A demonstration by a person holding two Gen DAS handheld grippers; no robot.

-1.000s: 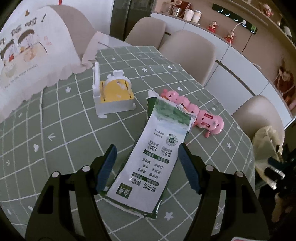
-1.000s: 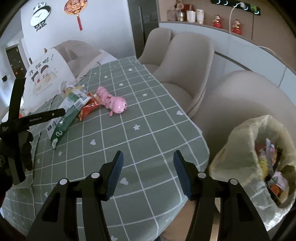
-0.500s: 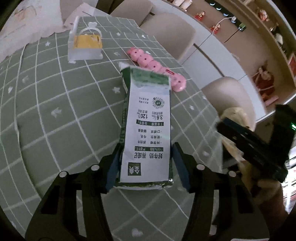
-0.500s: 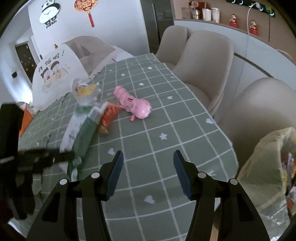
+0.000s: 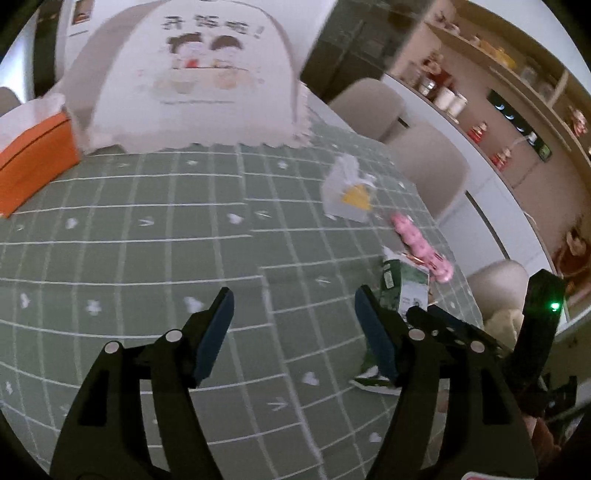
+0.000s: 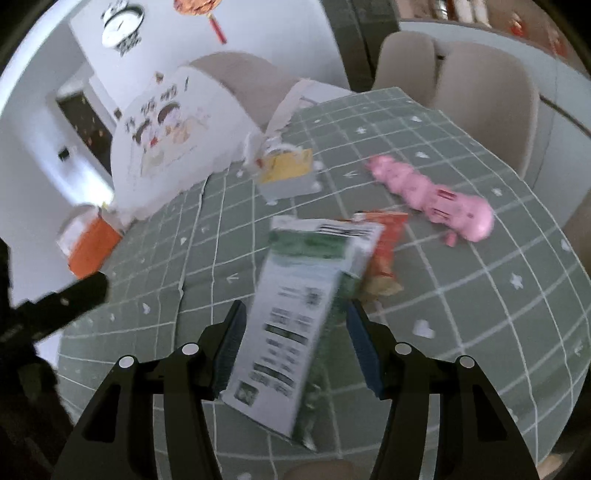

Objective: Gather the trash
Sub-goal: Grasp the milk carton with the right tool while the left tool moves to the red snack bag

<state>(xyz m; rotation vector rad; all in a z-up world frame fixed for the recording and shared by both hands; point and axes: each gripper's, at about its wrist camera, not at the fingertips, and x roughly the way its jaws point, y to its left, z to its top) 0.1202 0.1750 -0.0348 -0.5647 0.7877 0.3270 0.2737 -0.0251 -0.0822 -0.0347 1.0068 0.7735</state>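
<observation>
Right wrist: blurred green-and-white milk pouch (image 6: 295, 314).

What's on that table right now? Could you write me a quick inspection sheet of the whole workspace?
Surface: table with green checked tablecloth.
Job's things: green-and-white milk carton between the right tool's fingers, blurred, grip not confirmed; orange snack wrapper lying behind it.
Clutter: pink toy; white-and-yellow holder; orange box; white cartoon-printed cover.
Grippers: left tool open, nothing between its fingers; right tool jaws apart around the carton.
Cables: one white cord at the wall shelf.
Surroundings: beige chairs, wall clock, shelf with jars and figurines.
</observation>
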